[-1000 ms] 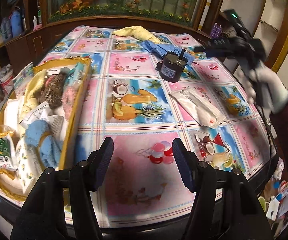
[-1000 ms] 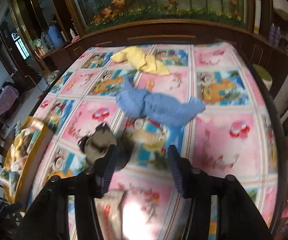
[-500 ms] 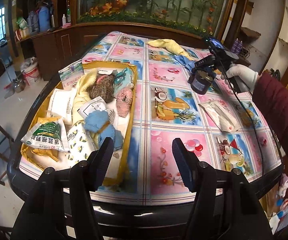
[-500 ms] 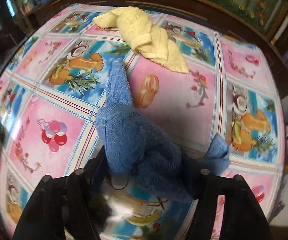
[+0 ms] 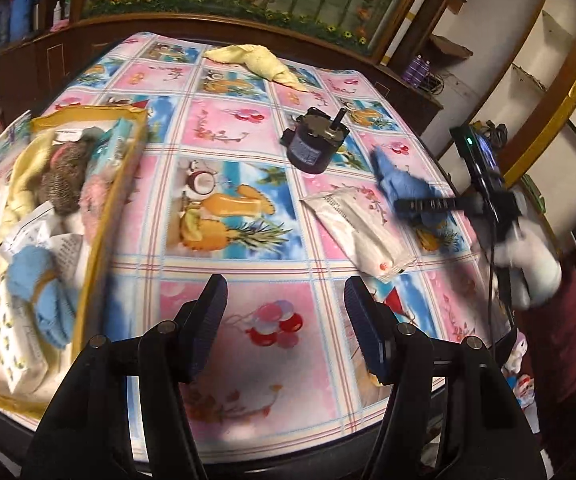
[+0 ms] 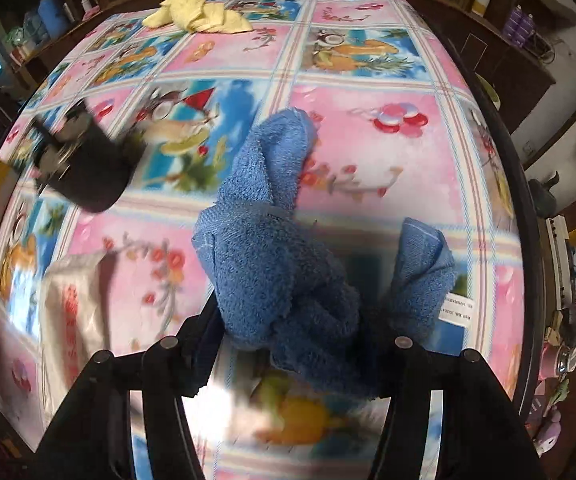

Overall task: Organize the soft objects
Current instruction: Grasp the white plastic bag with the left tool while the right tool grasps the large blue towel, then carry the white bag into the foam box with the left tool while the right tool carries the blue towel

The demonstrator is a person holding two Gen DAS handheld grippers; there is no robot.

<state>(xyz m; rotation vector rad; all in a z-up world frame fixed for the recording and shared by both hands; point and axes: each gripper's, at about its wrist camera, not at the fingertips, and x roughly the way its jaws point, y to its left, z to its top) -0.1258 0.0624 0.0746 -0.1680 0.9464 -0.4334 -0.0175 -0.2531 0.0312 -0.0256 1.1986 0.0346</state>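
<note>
The right hand-held gripper (image 6: 288,344) points steeply down at the bench (image 6: 383,152), and the blue towel (image 6: 272,264) is bunched right between its jaws, filling the gap; the pads are buried in the folds, so I take it as gripping the towel. One end of the towel stretches away from the gripper across the pink squares of the cloth, and a shorter flap with a white label stands up beside the right jaw. To the left of this gripper lies a white packet (image 6: 72,300), and farther off on that side a dark motor-like part (image 6: 88,168), blurred. Well beyond, at the far edge, lies a yellow cloth (image 6: 196,12).

The left hand-held gripper (image 5: 286,320) hangs with its jaws apart and nothing between them. A yellow tray (image 5: 100,216) full of soft things sits to its left.
</note>
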